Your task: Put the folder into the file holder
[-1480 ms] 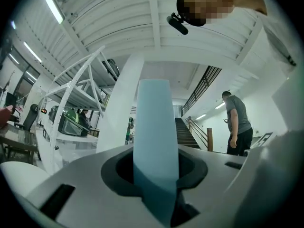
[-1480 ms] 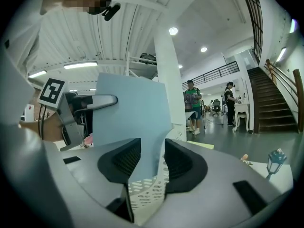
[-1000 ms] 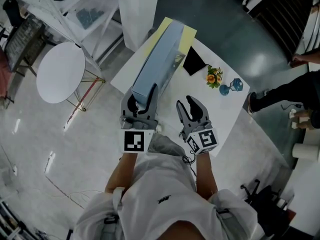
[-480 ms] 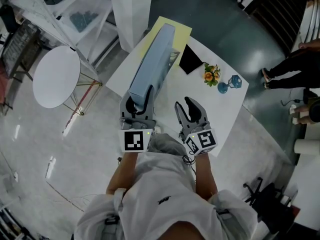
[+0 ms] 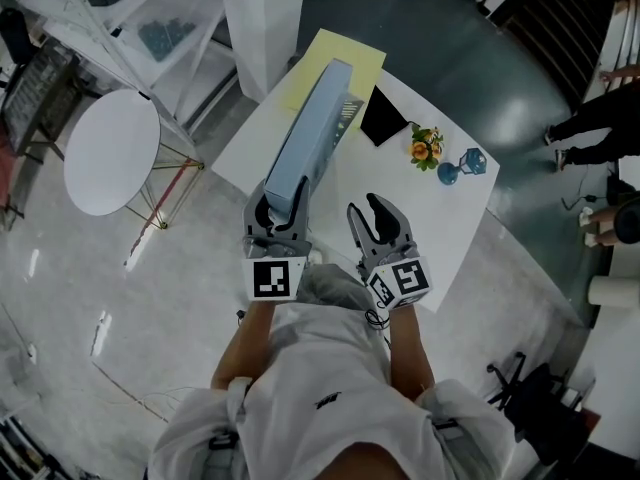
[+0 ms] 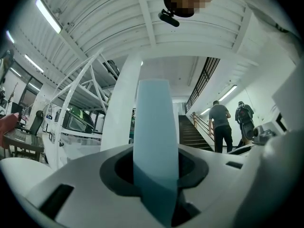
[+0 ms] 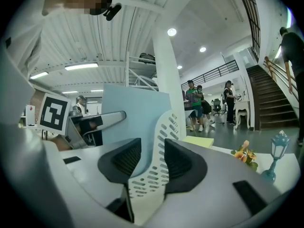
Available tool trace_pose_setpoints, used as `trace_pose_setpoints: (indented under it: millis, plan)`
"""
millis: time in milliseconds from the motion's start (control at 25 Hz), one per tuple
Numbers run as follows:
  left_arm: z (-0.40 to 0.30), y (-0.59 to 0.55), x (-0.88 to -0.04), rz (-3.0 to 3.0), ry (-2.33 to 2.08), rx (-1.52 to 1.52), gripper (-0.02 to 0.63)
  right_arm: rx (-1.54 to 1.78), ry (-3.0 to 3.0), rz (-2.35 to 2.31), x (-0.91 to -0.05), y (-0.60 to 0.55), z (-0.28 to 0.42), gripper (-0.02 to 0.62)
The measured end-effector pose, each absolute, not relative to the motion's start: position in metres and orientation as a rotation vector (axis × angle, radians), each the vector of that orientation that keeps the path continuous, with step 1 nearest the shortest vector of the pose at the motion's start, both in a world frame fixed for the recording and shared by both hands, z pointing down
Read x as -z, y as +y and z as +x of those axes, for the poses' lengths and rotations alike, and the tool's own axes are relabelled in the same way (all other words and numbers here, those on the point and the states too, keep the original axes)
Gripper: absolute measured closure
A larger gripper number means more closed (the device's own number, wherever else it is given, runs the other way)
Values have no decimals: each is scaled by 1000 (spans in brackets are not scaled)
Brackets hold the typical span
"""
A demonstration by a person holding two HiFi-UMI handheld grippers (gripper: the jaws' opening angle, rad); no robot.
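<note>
**Left gripper** (image 5: 283, 193): located at 6 o'clock on the white table (image 5: 455, 218). The claw is clamped on the near edge of the blue folder (image 5: 312, 133). The jaws have just been opening slightly, with the folder between the pads.

**Right gripper** (image 5: 378, 208): positioned just beside the left unit, toward 3 o'clock. The claw is together and holds nothing. In the right gripper view, the perforated wall of the file holder shows beyond the jaws.

**Folder**: stands on its long edge and runs from the left gripper toward 1 o'clock. Its far portion lies against the 9 o'clock side of the white file holder (image 5: 348, 118). Whether it is fully seated in the holder cannot be determined.

**Surroundings**:
- A yellow sheet (image 5: 345, 50) lies under the far end at 12 o'clock.
- A black item (image 5: 383, 116) sits just beside the holder at 2 o'clock.
- Orange flowers (image 5: 427, 150) and a blue ornament (image 5: 462, 171) stand near each other toward 3 o'clock.
</note>
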State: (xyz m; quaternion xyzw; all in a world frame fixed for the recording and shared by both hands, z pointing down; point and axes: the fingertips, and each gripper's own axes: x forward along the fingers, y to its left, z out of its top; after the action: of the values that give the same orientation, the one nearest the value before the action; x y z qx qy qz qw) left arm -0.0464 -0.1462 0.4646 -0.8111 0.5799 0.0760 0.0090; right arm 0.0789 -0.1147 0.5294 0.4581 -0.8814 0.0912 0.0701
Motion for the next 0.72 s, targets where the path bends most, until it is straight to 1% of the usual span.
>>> trace_pose_setpoints:
  millis: [320, 720]
  plan:
    - [-47, -146, -489, -2539, 1808, -167, 424, -274, -2623, 1395, -533, -109, 73, 440]
    - [-52, -145, -517, -2603, 1778, -1, 405, -279, -2583, 1463, -530, -98, 69, 440]
